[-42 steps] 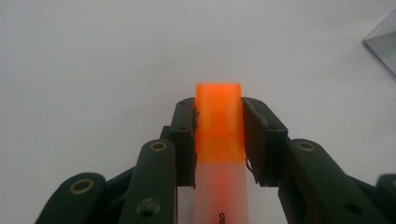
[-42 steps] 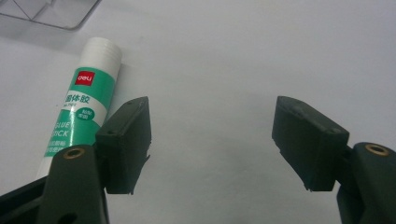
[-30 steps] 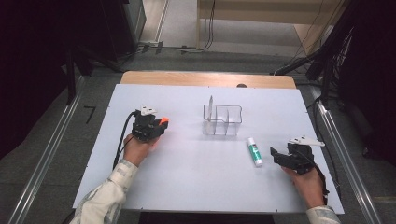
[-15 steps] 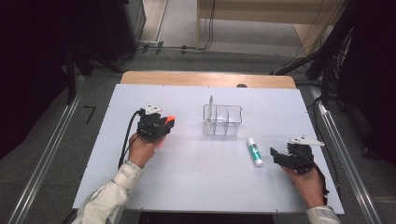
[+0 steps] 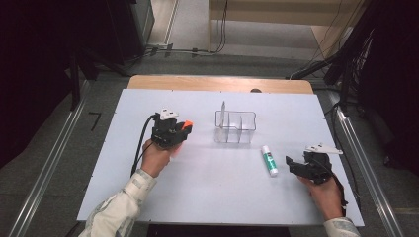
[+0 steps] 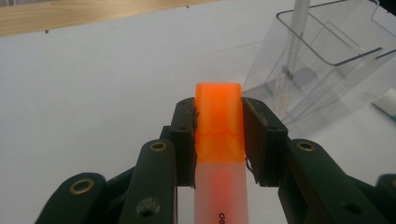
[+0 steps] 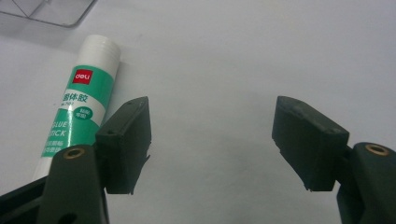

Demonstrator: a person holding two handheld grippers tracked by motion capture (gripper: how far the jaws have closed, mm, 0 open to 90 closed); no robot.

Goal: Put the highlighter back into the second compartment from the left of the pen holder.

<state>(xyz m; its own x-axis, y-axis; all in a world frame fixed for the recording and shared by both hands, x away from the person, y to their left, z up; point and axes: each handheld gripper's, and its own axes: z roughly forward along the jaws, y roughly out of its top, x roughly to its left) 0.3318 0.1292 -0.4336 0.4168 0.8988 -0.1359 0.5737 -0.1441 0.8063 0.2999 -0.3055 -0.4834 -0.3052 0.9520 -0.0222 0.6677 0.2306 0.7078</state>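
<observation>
One white table (image 5: 207, 197) carries everything, with a strip of bare wood along its far edge. Near the middle stands a clear plastic organizer (image 5: 235, 127), split into compartments; a thin pale stick rises from its left compartment, but through the see-through walls it is hard to tell what the stick is. To the left of the organizer, well apart from it, the left gripper (image 5: 174, 133) is clamped on an orange highlighter (image 6: 218, 116): both pads press the sides of its orange cap, and the pale barrel runs back between the jaws and is cut off at the bottom of the left gripper view, so its printed name cannot be read whole. On the right side, the right gripper (image 7: 212, 140) rests with its jaws wide apart and nothing between them. Just left of it, near the organizer, lies a green-and-white glue stick (image 5: 269, 160), its lower end hidden behind one jaw in the right gripper view.
</observation>
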